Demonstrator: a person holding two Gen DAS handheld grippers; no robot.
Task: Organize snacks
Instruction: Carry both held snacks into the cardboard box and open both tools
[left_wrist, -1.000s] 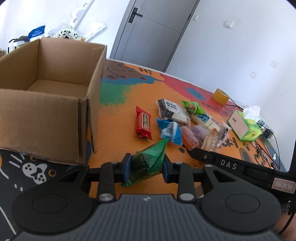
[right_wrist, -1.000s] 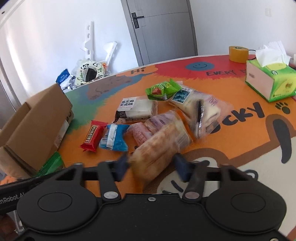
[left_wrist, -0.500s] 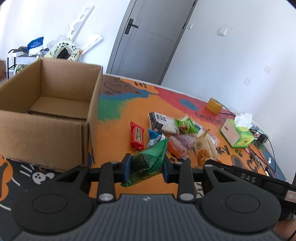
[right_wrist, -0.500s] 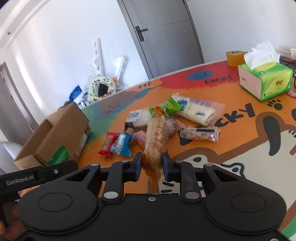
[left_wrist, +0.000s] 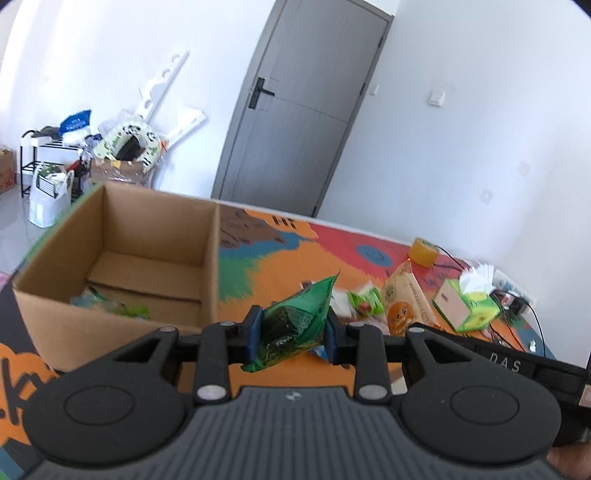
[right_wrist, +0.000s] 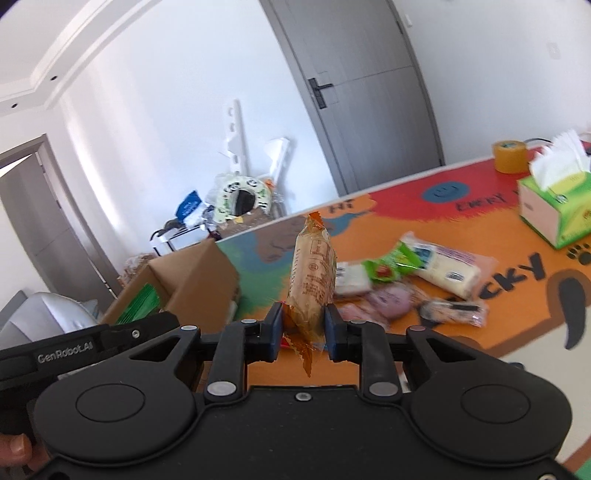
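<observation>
My left gripper (left_wrist: 293, 338) is shut on a green snack packet (left_wrist: 295, 321), held in the air just right of the open cardboard box (left_wrist: 122, 254). A few snacks lie inside the box. My right gripper (right_wrist: 303, 334) is shut on an orange biscuit packet (right_wrist: 312, 284), held upright above the mat. That packet also shows in the left wrist view (left_wrist: 404, 306). The box shows in the right wrist view (right_wrist: 192, 280) to the left. Several loose snacks (right_wrist: 413, 280) lie on the orange mat.
A green tissue box (right_wrist: 554, 206) and a yellow tape roll (right_wrist: 511, 156) stand at the mat's right side. Cables lie past the tissue box (left_wrist: 469, 306). Clutter and a rack stand by the wall behind the box.
Both grippers have risen and moved toward the box with their packets. The right gripper closed on the orange packet and lifted it off the mat.
</observation>
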